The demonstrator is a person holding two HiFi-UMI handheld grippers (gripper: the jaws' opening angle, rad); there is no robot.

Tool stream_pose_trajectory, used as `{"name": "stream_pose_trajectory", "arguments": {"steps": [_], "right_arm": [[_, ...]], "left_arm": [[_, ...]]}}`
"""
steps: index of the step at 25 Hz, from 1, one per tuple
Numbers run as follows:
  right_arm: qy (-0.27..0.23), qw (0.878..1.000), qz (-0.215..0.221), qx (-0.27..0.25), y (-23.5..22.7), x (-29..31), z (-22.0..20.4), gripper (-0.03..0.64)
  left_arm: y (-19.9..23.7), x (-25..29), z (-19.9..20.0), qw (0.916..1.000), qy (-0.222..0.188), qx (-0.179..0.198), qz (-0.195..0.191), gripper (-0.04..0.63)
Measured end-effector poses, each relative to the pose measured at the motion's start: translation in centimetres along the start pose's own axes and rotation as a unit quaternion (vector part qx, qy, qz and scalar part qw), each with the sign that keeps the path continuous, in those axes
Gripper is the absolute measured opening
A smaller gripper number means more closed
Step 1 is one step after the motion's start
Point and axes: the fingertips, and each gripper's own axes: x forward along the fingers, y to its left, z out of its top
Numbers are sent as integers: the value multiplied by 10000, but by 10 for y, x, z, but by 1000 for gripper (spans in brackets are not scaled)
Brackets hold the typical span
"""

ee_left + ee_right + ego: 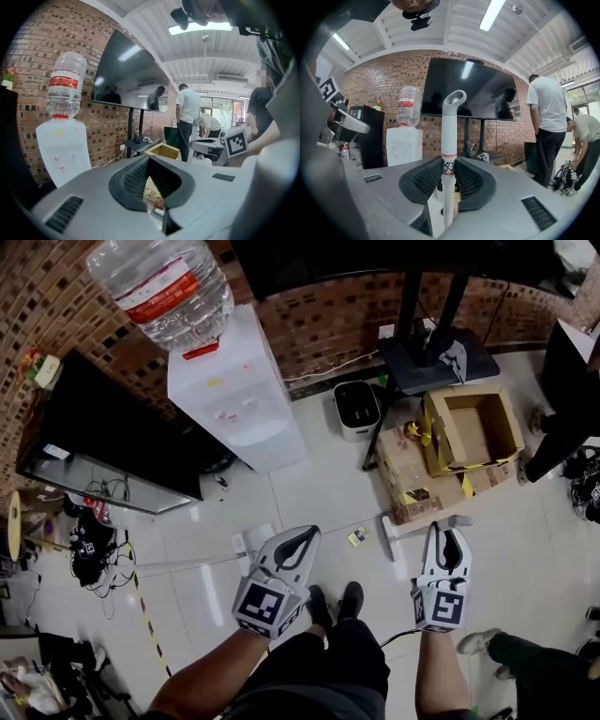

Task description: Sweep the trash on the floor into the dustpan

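The right gripper point(442, 532) point(449, 171) has its jaws clenched on a white handle point(450, 136), which stands upright between the ribbed pads and ends above them in a loop. I cannot tell whether it belongs to the broom or the dustpan. The left gripper point(305, 535) point(150, 176) has its jaws drawn together at the tips, with nothing between them. The trash, a few yellow scraps point(358, 536), lies on the pale floor point(319, 493) between the two pairs of jaws, to the right of the left tips and to the left of the right ones. Just left of the right jaws a grey strip point(389, 538) rests on the floor. Beyond the right jaws sits an open cardboard box point(473, 427), and beyond the left jaws a white water dispenser point(239, 395).
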Motion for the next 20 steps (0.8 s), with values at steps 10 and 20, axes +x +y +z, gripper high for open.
{"name": "stream_pose_trajectory", "arguments": {"steps": [10, 20], "right_arm": [[336, 9990, 279, -111, 73, 18, -11, 98], [787, 9967, -204, -5, 215, 50, -16, 100]], "left_arm": [[67, -51, -8, 9983, -118, -224, 525, 12], [192, -166, -33, 9976, -264, -224, 604, 12]]}}
